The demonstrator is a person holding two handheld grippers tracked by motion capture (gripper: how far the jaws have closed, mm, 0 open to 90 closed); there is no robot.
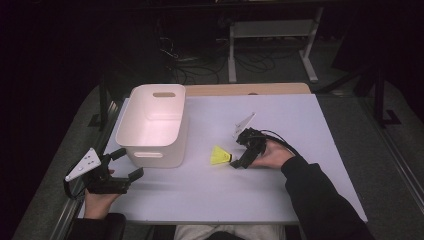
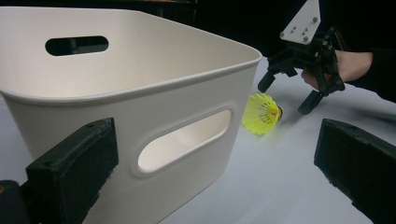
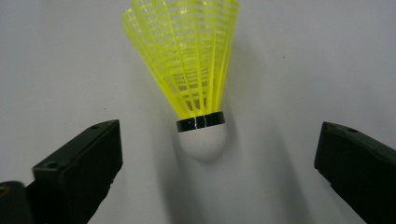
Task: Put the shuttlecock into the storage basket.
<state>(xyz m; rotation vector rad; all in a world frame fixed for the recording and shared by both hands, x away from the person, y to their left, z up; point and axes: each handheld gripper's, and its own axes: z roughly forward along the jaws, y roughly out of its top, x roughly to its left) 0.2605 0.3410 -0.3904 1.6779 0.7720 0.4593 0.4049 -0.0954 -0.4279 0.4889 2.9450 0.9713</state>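
Note:
A yellow shuttlecock (image 1: 220,156) lies on its side on the white table (image 1: 280,200), just right of a white plastic bin (image 1: 154,125). Its white cork tip (image 3: 203,139) points at my right gripper (image 1: 240,152), which is open with one jaw on each side of the cork and not touching it. From the left gripper view the shuttlecock (image 2: 261,113) lies past the bin's corner (image 2: 140,107), with the right gripper (image 2: 294,88) behind it. My left gripper (image 1: 124,164) is open and empty at the table's front left, facing the bin's handle slot.
The bin is empty and stands left of centre. A wooden strip (image 1: 250,89) runs along the table's far edge. Beyond it are a white frame (image 1: 272,40) and cables on the dark floor. Bare table lies in front of and to the right of the right hand.

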